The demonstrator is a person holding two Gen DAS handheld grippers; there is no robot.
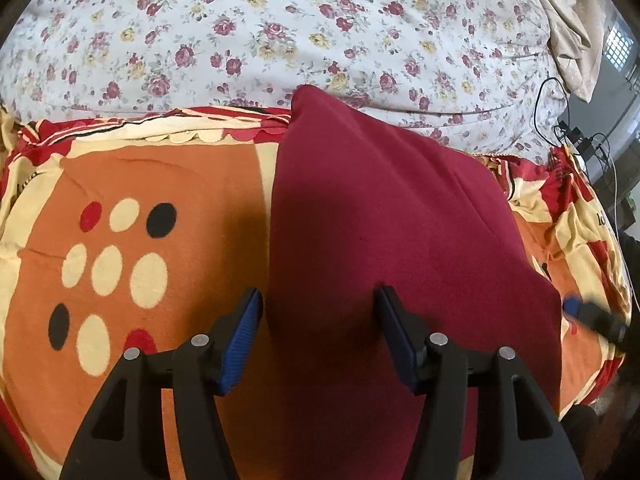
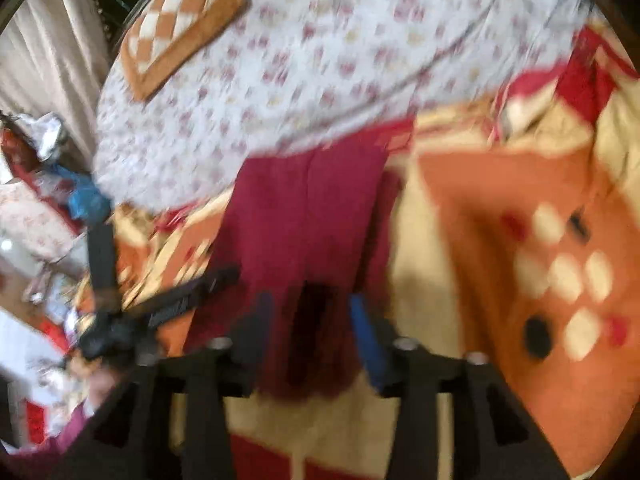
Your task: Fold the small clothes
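A dark red garment [image 1: 384,216] lies flat on the orange patterned bedspread [image 1: 132,184]. My left gripper [image 1: 320,312] is open, its jaws astride the garment's left edge near its near end, holding nothing. The right gripper's blue tip [image 1: 576,306] shows at the garment's right edge. In the blurred right wrist view my right gripper [image 2: 312,320] is open over the near end of the same red garment [image 2: 308,216], which runs away from it as a long strip.
A white floral sheet [image 1: 280,28] covers the bed beyond the bedspread. A checked orange cushion [image 2: 180,20] lies at the far end. Cables and a charger [image 1: 576,136] lie at the bed's right edge. Clutter and curtains [image 2: 40,184] stand beside the bed.
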